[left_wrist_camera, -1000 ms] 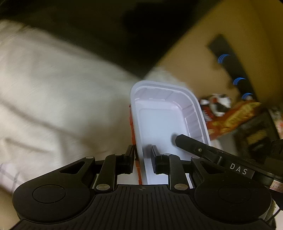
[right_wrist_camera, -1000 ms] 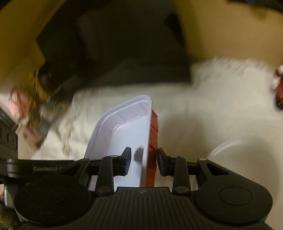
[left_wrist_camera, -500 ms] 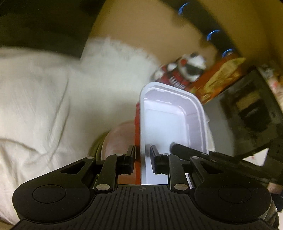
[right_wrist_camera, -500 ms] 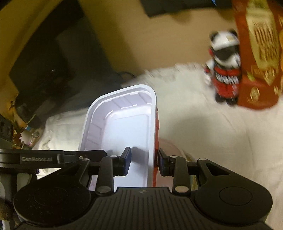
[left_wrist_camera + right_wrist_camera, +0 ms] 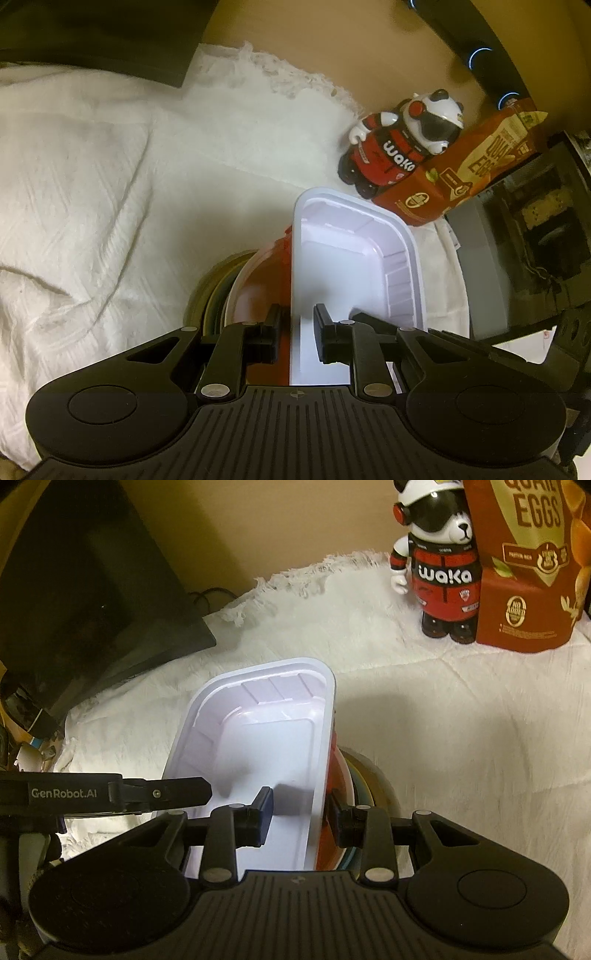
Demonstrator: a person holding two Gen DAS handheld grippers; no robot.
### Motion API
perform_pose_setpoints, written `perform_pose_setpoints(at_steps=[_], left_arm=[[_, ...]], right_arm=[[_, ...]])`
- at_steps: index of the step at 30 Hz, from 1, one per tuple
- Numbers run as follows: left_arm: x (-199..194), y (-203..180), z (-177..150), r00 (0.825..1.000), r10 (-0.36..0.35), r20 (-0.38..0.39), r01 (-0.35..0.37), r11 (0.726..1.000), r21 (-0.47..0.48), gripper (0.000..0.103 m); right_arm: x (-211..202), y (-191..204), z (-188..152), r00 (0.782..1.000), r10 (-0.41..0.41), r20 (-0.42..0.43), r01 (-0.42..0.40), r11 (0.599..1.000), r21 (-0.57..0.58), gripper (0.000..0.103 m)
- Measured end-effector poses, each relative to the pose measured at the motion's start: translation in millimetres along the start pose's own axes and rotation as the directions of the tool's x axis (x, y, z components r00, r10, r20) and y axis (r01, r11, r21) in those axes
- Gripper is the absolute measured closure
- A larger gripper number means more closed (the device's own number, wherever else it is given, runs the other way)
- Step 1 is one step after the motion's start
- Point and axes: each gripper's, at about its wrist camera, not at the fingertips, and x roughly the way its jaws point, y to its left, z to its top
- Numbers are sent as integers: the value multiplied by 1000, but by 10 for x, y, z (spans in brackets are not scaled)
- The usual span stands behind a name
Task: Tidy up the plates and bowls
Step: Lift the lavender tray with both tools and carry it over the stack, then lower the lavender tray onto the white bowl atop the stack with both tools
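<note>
A rectangular bowl, white inside and red outside, is held between both grippers. My left gripper is shut on its left wall; my right gripper is shut on its right wall. The bowl hangs just over a stack of round plates on the white cloth; the stack's top is mostly hidden by the bowl. I cannot tell whether the bowl touches the stack. The left gripper's finger shows in the right wrist view.
A panda figurine and a red quail-egg bag stand at the cloth's far edge. A dark monitor is at the back left. A grey-black appliance stands right of the bowl.
Both grippers carried the bowl across the cloth toward the figurine and bag. The plate stack has come into view under the bowl, and the bowl is lower over it.
</note>
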Motion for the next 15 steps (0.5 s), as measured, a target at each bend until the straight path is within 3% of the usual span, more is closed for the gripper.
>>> perform_pose_setpoints(at_steps=[8, 15], left_arm=[[-215, 72, 56, 998, -31, 53, 32, 999, -15, 82], [-159, 109, 61, 998, -63, 21, 63, 997, -36, 82]], right_arm=[[-52, 12, -12, 1000, -16, 14, 16, 1000, -20, 72], [-182, 119, -40, 997, -39, 61, 44, 996, -83, 72]])
